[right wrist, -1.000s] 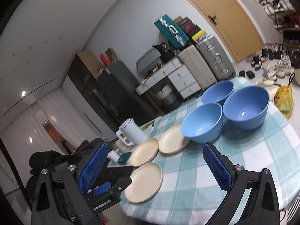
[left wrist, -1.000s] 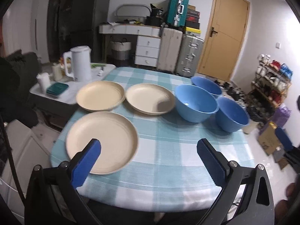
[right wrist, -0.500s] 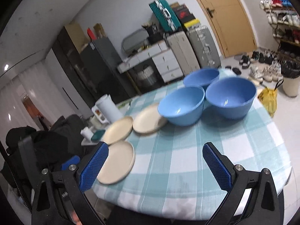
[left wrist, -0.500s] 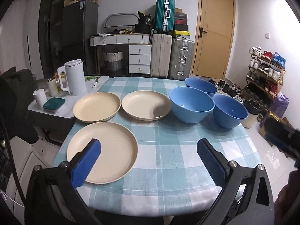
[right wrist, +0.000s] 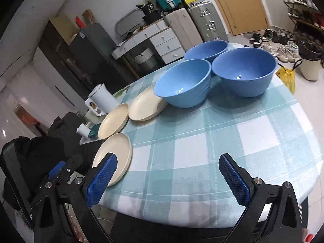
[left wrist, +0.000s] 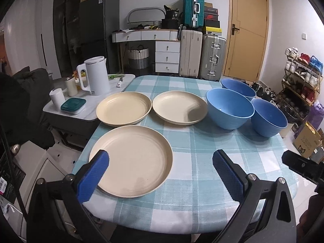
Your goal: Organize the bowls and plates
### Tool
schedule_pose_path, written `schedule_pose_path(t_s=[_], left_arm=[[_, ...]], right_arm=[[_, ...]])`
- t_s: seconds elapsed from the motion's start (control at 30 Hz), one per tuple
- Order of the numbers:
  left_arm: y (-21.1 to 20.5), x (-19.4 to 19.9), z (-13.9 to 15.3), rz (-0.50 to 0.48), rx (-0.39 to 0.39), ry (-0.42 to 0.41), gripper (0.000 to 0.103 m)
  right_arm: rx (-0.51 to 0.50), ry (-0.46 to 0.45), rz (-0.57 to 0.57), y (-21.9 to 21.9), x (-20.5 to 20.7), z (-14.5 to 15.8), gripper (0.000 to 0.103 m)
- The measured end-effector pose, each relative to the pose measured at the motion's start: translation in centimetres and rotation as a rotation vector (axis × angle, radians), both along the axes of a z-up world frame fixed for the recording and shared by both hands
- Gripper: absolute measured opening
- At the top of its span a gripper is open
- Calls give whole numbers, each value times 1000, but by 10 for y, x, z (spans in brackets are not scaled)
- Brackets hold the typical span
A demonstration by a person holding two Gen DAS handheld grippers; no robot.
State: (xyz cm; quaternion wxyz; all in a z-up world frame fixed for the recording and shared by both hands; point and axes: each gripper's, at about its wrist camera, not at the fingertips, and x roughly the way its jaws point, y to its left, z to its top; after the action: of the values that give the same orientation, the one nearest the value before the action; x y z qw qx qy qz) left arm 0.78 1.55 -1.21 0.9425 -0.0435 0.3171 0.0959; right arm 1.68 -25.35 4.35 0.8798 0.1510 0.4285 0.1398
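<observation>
Three cream plates lie on the checked table (left wrist: pixel 202 162): a near plate (left wrist: pixel 131 160), a far-left plate (left wrist: pixel 123 108) and a middle plate (left wrist: pixel 179 107). Three blue bowls stand on the right: a middle bowl (left wrist: pixel 229 107), a right bowl (left wrist: pixel 269 119) and a far bowl (left wrist: pixel 238 87). My left gripper (left wrist: pixel 160 172) is open and empty, above the table's near edge, its left finger over the near plate's rim. My right gripper (right wrist: pixel 168 176) is open and empty at the near edge; the bowls (right wrist: pixel 182 83) (right wrist: pixel 245 70) and plates (right wrist: pixel 113 158) lie ahead.
A side table (left wrist: pixel 66 113) on the left holds a white kettle (left wrist: pixel 94 76), cups and a teal box (left wrist: pixel 73 104). Suitcases, drawers and a door stand behind. A shoe rack (left wrist: pixel 301 77) and a cardboard box are on the right.
Both grippers have come closer to the table and levelled out; the right view has swung down toward the table. Both stay open. Plates and bowls have not moved.
</observation>
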Motion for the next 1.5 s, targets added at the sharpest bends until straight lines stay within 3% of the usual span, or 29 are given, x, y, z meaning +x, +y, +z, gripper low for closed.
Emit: schedule_pose_path(t_s=[0.13, 0.23, 0.37, 0.53, 0.6, 0.7, 0.77, 0.87, 1.0, 1.1, 1.17, 1.27, 1.4, 1.5], left_arm=[[7, 2, 1, 7, -5, 5, 103], [13, 3, 1, 20, -4, 8, 103], [25, 5, 3, 66, 22, 11, 103], [57, 9, 8, 149, 19, 15, 103], [74, 13, 11, 180, 7, 18, 103], [99, 18, 15, 237, 6, 19, 103], [116, 23, 18, 275, 7, 20, 103], [141, 32, 18, 321, 8, 31, 103], [165, 47, 14, 353, 6, 55, 103], [180, 64, 8, 321, -20, 78, 103], [190, 75, 3, 237, -86, 51, 103], [207, 92, -4, 252, -122, 68, 103], [236, 126, -27, 310, -192, 156, 103], [249, 151, -42, 345, -168, 204, 103]], right_arm=[[-94, -52, 17, 18, 5, -2, 103], [-103, -66, 26, 28, 11, -5, 103], [-162, -105, 123, 55, 18, 3, 103], [-119, -214, 217, 87, 29, 34, 103], [-104, -324, 241, 105, 30, 56, 103], [-169, -560, 314, 138, 22, 86, 103], [-239, -604, 370, 168, 27, 92, 103], [-309, -525, 450, 208, 51, 88, 103], [-257, -399, 562, 251, 98, 78, 103], [-230, -324, 616, 274, 138, 67, 103], [-236, -277, 642, 293, 160, 53, 103], [-228, -180, 651, 313, 200, 35, 103], [-293, -186, 645, 334, 235, 16, 103], [-331, -179, 655, 351, 262, 2, 103]])
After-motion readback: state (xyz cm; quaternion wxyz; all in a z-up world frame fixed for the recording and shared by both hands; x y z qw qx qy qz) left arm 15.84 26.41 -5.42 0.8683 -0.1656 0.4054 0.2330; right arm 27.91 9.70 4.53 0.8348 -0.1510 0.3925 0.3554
